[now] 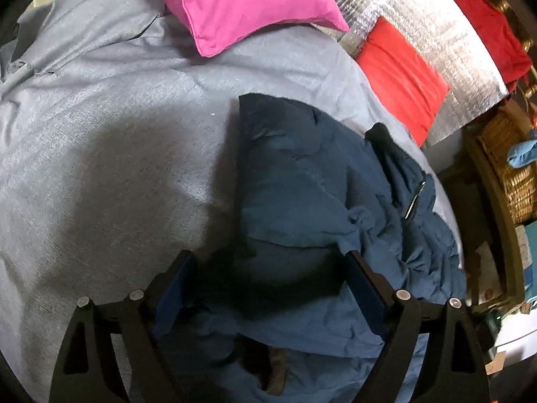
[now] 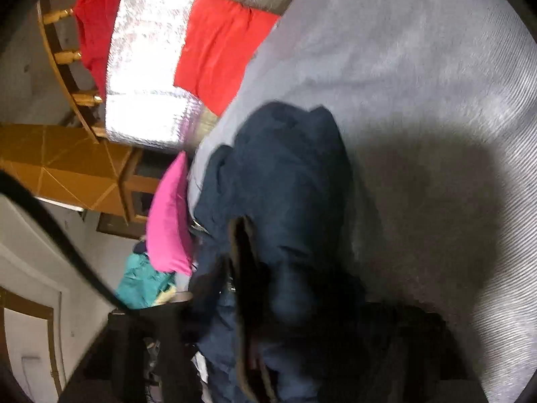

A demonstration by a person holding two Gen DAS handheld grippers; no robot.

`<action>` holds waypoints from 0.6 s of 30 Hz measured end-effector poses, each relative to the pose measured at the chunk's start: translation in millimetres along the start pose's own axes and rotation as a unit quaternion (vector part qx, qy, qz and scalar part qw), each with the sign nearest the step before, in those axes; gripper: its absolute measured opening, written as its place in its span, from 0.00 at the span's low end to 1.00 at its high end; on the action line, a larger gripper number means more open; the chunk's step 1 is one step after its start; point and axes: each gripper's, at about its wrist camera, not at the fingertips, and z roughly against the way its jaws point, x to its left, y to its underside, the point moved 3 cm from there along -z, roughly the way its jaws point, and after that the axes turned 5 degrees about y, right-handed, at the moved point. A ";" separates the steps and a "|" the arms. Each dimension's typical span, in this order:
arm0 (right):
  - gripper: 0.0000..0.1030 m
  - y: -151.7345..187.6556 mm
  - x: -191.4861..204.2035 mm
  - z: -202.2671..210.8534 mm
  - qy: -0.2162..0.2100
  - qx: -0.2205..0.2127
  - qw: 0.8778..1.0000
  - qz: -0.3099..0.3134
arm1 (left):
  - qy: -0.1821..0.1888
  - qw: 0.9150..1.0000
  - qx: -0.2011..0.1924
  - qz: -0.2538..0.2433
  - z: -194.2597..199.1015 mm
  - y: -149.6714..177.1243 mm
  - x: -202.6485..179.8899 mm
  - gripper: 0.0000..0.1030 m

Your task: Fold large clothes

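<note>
Left tongs (image 1: pixel 268 288): spread wide above a dark blue garment (image 1: pixel 302 201), both fingers (image 1: pixel 178 288) visible, nothing pinched between them; the garment's near folds lie below the gap in deep shadow. Right tongs (image 2: pixel 268 352): lower frame blurred and dark, the fingers barely separable from the cloth; the garment (image 2: pixel 285 184) rises as a bunched mass between them, but whether it is pinched cannot be told. Garment: crumpled on a grey bedspread (image 1: pixel 100 117), zipper (image 1: pixel 414 201) showing on one fold, brown lining or trim (image 2: pixel 241 268) partly seen, its lower portion cut off by the frame edge. Pink cushion (image 1: pixel 241 3): on the bedspread beyond the garment, top cropped. Red cushion (image 1: pixel 399 77): on a silver quilted cover (image 1: pixel 436 40). Teal cloth (image 2: pixel 141 282): beside the pink cushion, smeared, kind unclear. Wicker basket (image 1: pixel 513 174): at the far edge, cropped.
</note>
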 end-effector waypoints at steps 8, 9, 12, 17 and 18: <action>0.34 5.1 18.0 13.9 -0.048 -0.019 0.999 0.000 | 0.008 0.999 -0.037 -0.016 15.9 -3.4 -10.2 0.51; 0.34 6.2 21.6 16.6 -0.059 -0.017 0.998 0.003 | 0.012 0.999 -0.041 -0.020 18.3 -3.9 -12.9 0.51; 0.37 6.4 18.6 16.7 -0.058 -0.013 0.998 0.002 | -0.008 0.999 -0.037 -0.034 14.5 -4.1 -15.9 0.51; 0.44 1.7 -13.5 10.1 -0.046 0.003 0.997 -0.058 | -0.010 1.000 -0.013 0.011 2.9 -5.2 0.8 0.58; 0.53 0.6 -12.8 12.1 -0.043 -0.002 0.997 -0.058 | -0.006 1.000 -0.013 0.016 5.1 -6.0 1.8 0.58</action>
